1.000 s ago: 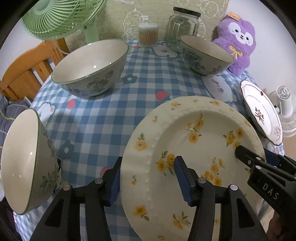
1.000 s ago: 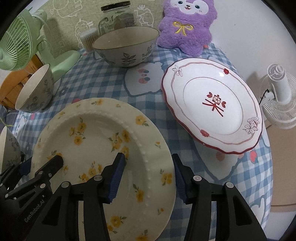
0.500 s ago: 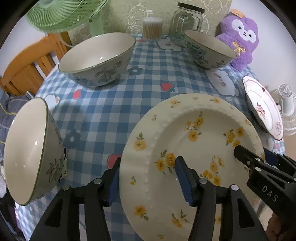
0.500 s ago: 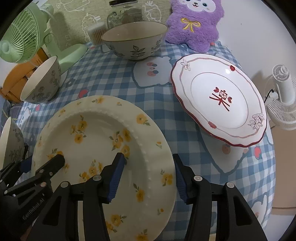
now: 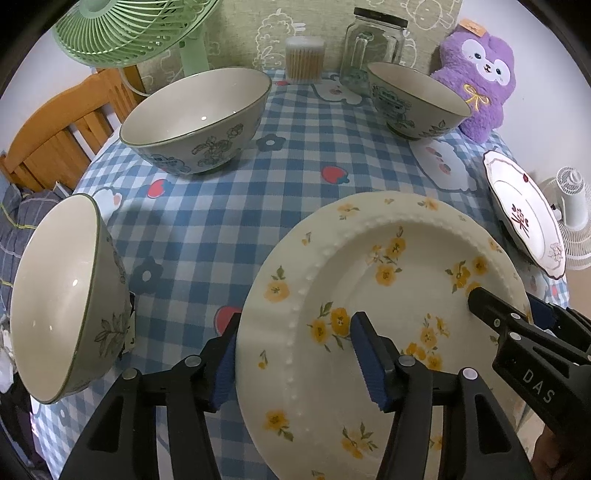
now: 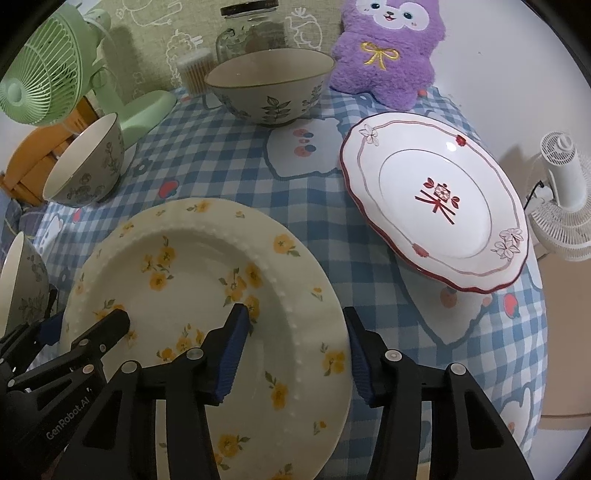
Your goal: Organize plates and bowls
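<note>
Green patterned wall, wooden chair, white floor fan

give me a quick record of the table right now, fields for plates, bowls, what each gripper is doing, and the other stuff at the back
plates: yellow-flowered plate near edge; red-trimmed plate to its right
bowls: three floral bowls
left gripper: straddles flowered plate's left rim, grip unclear
right gripper: straddles its right rim, grip unclear
back: green fan, glass jar, cotton swab tub, purple plush
surface: blue checked tablecloth
</note>
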Demonstrator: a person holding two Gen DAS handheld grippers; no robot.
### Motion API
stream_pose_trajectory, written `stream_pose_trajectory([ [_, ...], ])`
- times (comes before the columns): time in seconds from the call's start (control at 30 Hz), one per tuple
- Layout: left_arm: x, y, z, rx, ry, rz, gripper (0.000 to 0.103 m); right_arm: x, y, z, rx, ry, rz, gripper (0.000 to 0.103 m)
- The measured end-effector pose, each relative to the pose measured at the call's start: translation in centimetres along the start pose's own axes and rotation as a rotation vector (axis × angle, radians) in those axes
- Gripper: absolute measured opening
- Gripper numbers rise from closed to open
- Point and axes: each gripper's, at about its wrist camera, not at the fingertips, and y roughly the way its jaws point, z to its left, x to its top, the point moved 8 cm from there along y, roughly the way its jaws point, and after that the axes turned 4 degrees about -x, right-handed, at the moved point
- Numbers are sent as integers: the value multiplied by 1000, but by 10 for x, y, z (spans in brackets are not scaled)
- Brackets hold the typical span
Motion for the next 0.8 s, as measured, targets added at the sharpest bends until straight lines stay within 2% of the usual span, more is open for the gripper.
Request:
stream_pose_trajectory([
  [0.8, 2, -52, 10, -39, 1, -66, 56, 6, -60, 12, -23, 29, -66, 53],
])
